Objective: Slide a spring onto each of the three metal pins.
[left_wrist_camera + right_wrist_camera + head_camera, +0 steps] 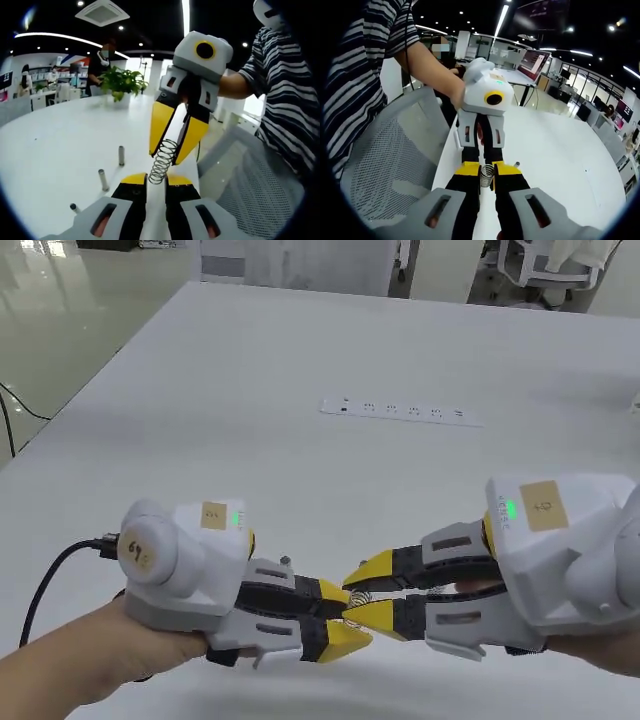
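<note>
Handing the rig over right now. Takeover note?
Right gripper: shut on the spring, off the table.
Left gripper: jaws around the spring's other end; grip unclear. Looks like a mid-air handover.
Pins: three, upright on the table, all bare, beside the left gripper.
Done: no spring on any pin.
Left: all three pins, starting with this spring.

A person's hands bring the left hand-held gripper (156,179) and right hand-held gripper (487,172) nose to nose, tips meeting. The right's jaws pinch a spring (161,162). The left's jaws stand narrowly apart at its other end, their grip unclear.
</note>
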